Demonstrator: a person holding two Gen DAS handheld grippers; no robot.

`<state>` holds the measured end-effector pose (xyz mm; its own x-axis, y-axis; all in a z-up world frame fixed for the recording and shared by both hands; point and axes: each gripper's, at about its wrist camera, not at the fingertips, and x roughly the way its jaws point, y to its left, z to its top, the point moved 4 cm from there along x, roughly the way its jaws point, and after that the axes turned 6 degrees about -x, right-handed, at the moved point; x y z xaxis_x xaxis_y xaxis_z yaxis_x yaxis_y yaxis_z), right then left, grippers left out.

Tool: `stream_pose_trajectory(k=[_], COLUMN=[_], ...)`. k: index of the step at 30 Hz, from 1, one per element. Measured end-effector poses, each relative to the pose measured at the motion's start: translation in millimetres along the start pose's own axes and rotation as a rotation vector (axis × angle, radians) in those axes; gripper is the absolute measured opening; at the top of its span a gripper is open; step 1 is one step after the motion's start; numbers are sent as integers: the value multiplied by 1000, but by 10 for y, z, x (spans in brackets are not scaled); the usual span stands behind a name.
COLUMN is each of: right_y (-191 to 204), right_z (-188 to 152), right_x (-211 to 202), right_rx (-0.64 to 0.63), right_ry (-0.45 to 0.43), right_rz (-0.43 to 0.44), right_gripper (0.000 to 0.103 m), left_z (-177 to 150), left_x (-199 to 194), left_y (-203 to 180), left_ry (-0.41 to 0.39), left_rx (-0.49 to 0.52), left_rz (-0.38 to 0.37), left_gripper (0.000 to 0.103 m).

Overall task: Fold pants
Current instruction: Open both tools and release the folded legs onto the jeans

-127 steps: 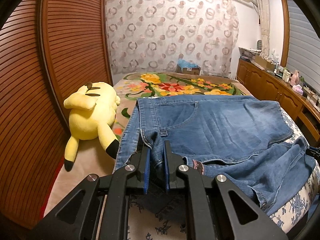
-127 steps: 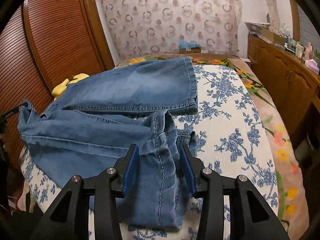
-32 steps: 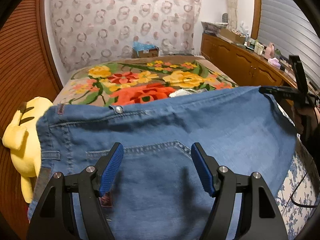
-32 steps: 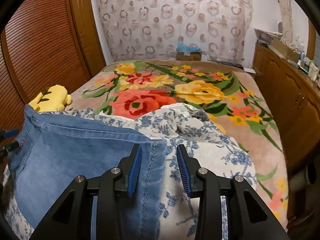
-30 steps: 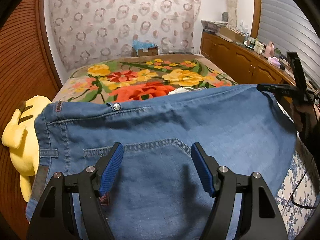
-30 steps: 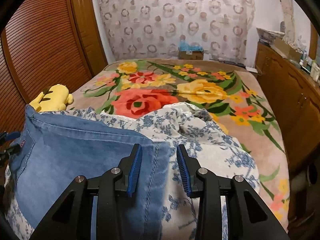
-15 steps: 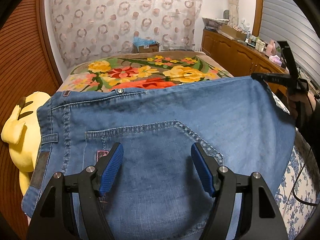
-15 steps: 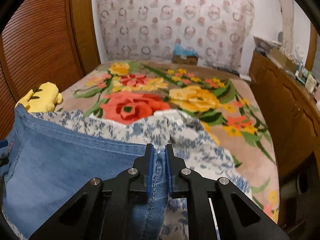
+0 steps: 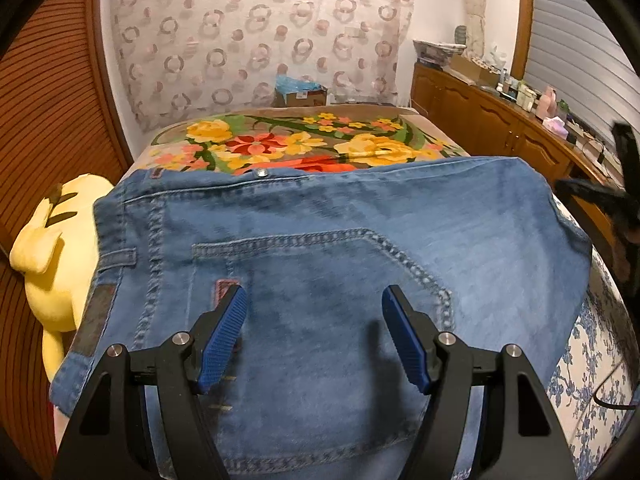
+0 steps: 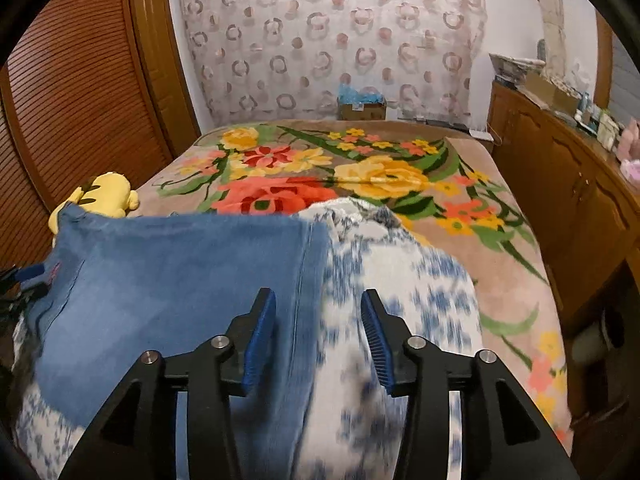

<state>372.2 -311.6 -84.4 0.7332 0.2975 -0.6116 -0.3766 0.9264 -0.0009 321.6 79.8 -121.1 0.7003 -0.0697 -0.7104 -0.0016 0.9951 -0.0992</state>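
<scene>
The blue jeans (image 9: 320, 232) lie folded on the bed, back pocket up and waistband at the far edge. My left gripper (image 9: 314, 294) hovers open over the pocket, its blue pads wide apart and clear of the cloth. In the right wrist view the jeans (image 10: 180, 272) fill the left side, with their right edge running under my right gripper (image 10: 317, 296). Its jaws are opening, the seam lies between them, and the pads do not press on it. The right gripper (image 9: 616, 196) also shows, blurred, at the right edge of the left wrist view.
A yellow plush toy (image 9: 48, 248) lies left of the jeans against the louvred wooden doors (image 9: 48, 120). A white and blue floral quilt (image 10: 400, 280) sits under the jeans on a flowered blanket (image 10: 380, 176). Wooden cabinets (image 10: 580, 200) line the right side.
Half a second ago my right gripper was shut on the jeans' right edge; now it has let go and stands apart. The jeans have settled flatter. My left gripper stays open.
</scene>
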Motion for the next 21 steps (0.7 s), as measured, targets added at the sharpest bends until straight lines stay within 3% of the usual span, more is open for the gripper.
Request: stream_pose_trajectory(k=[7,13,21], right_y=[65,114,330], right_z=[-391,-512,-649], right_x=[-298,-282,-188], right_rx=[56,76,62], right_ry=[46,79,103], right_rz=[45,92,47], right_gripper=[49,49,49], left_z=[-145,-235,-372], left_x=[-78,-163,-309], left_y=[90,146,353], left_ry=[3,4,-1], left_rx=[-20,-35,-69], left_rz=[12,21,55], left_gripper=[71,71,71])
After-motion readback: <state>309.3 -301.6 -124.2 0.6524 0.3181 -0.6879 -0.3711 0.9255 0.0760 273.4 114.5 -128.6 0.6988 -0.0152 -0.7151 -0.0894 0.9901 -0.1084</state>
